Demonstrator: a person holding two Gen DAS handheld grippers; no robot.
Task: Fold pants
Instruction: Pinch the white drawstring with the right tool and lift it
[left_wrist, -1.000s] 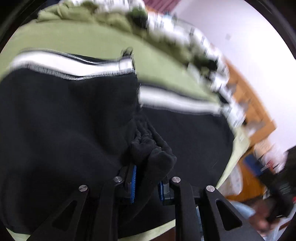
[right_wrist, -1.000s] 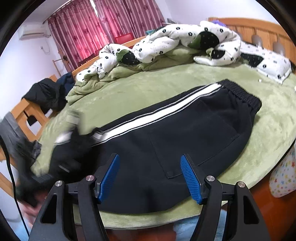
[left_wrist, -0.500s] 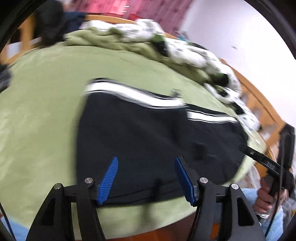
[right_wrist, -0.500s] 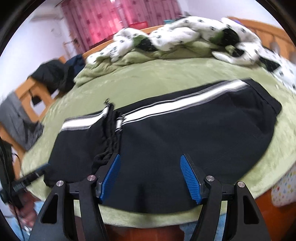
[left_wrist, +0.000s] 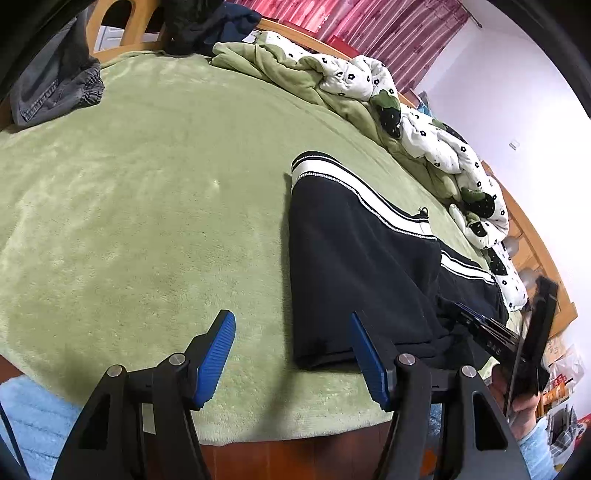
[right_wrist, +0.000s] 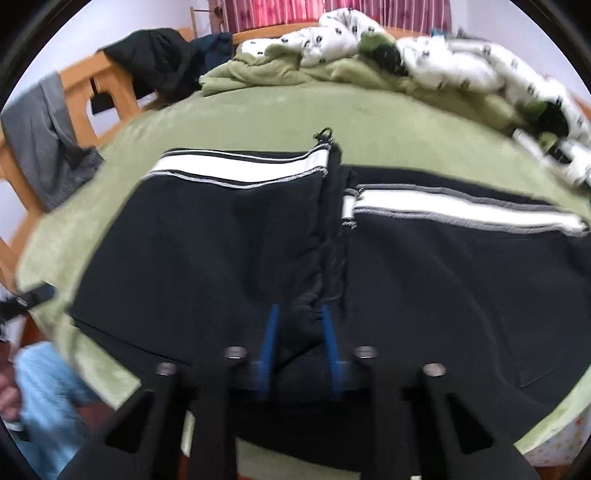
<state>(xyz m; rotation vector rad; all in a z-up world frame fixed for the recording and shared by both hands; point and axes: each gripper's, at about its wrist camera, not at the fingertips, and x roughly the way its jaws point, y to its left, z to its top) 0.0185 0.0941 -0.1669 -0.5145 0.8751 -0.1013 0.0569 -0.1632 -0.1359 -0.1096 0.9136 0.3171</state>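
The black pants (right_wrist: 229, 251) with the white side stripe are lying folded across the green blanket (left_wrist: 140, 206) on the bed, close to its near edge, one half doubled over the other. The right gripper (right_wrist: 300, 332) is pinching a bunched ridge of black fabric at the fold, its blue pads pressed in on the cloth. The left gripper (left_wrist: 291, 354) is hovering over the blanket just beside the pants' folded end, its fingers spread wide and holding nothing. A white flower-print quilt (left_wrist: 369, 77) is lying heaped along the far side, with grey jeans (left_wrist: 55, 92) at a corner.
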